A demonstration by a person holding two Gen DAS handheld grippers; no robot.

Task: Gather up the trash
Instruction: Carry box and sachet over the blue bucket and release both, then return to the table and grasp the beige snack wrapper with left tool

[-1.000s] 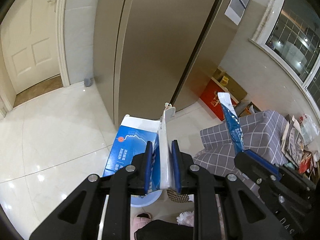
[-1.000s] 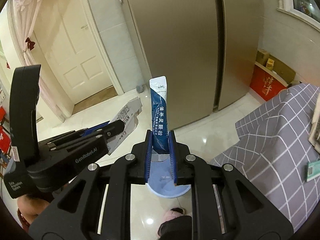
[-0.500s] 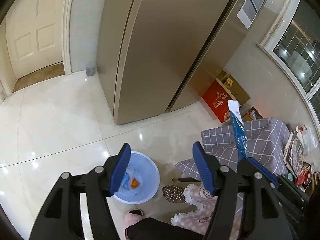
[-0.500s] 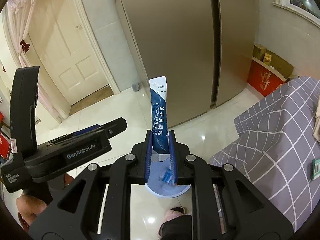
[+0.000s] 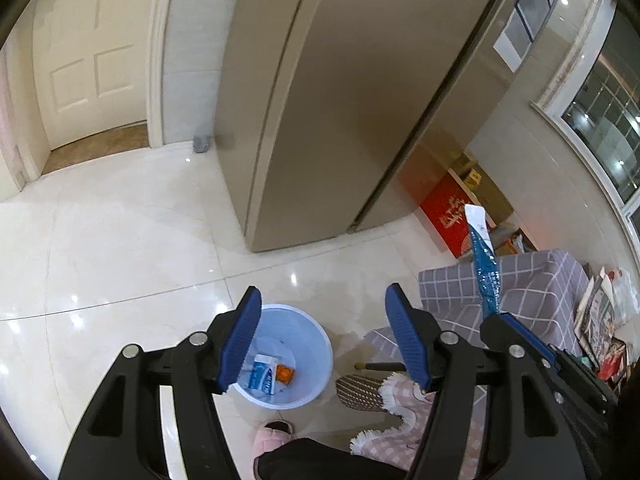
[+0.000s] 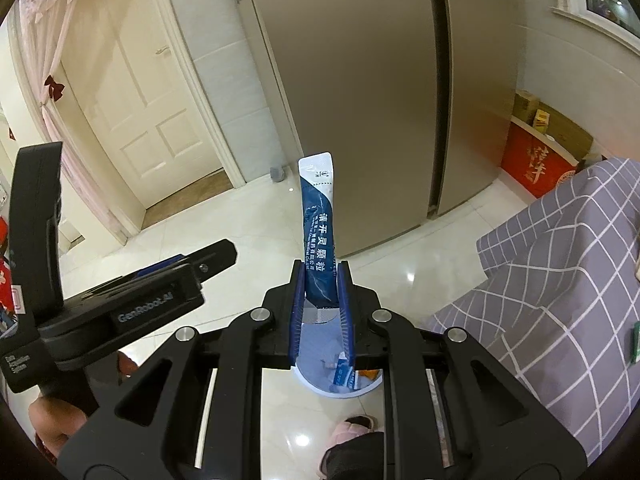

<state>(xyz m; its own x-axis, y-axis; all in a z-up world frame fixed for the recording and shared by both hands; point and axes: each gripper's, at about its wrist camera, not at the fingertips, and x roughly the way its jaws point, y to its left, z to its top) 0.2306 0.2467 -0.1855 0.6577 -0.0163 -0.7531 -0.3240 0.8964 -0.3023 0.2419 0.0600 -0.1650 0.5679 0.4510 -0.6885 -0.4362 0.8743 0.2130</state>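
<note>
Left wrist view: left tongs released above bin; right tongs clench sachet. Next: release sachet over bin.

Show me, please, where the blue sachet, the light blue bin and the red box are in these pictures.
blue sachet (image 6: 319,248): right wrist view, middle of its printed face.
light blue bin (image 5: 316,344): left wrist view, right inner wall.
red box (image 6: 534,166): right wrist view, front face.
</note>
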